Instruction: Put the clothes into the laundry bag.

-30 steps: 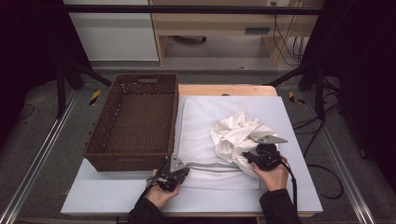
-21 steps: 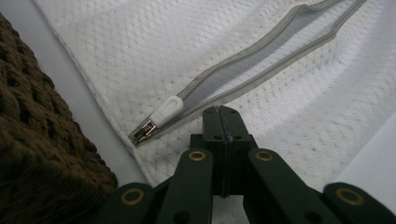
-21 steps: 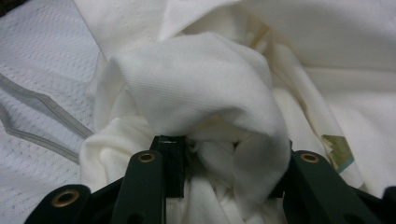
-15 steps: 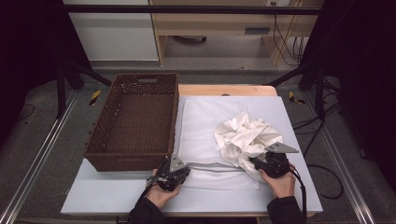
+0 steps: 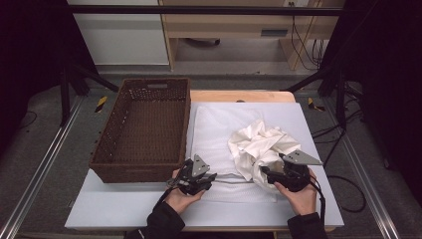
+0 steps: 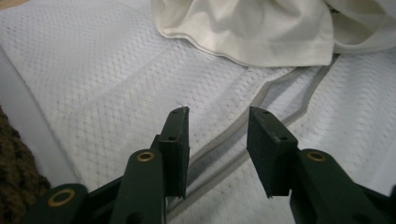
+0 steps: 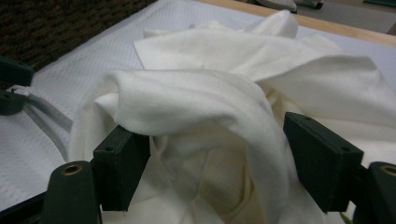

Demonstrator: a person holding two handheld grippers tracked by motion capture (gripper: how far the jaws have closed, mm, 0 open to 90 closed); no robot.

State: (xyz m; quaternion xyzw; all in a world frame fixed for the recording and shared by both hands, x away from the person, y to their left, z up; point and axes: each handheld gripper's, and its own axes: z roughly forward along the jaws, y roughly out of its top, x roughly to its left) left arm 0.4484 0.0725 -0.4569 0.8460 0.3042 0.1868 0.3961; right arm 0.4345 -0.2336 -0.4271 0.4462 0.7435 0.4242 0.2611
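Presently, left gripper [image 5: 208, 180]: jaws just opening, apart over the grey-edged mesh cloth [image 6: 116, 84], lower centre. Right gripper [image 7: 215, 158]: jaws just opening, loose around crumpled cream cloth [image 5: 261, 147], centre right. Wicker basket [image 5: 144, 169], left.

brown wicker basket [image 5: 144, 132] left on the table [image 5: 114, 209]; wooden bench [image 5: 234, 25] behind

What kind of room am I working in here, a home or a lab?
Most likely a lab recording station: a white table framed by black metal bars, loose cables on the floor behind, and staged props, a wicker basket and crumpled cream cloth.
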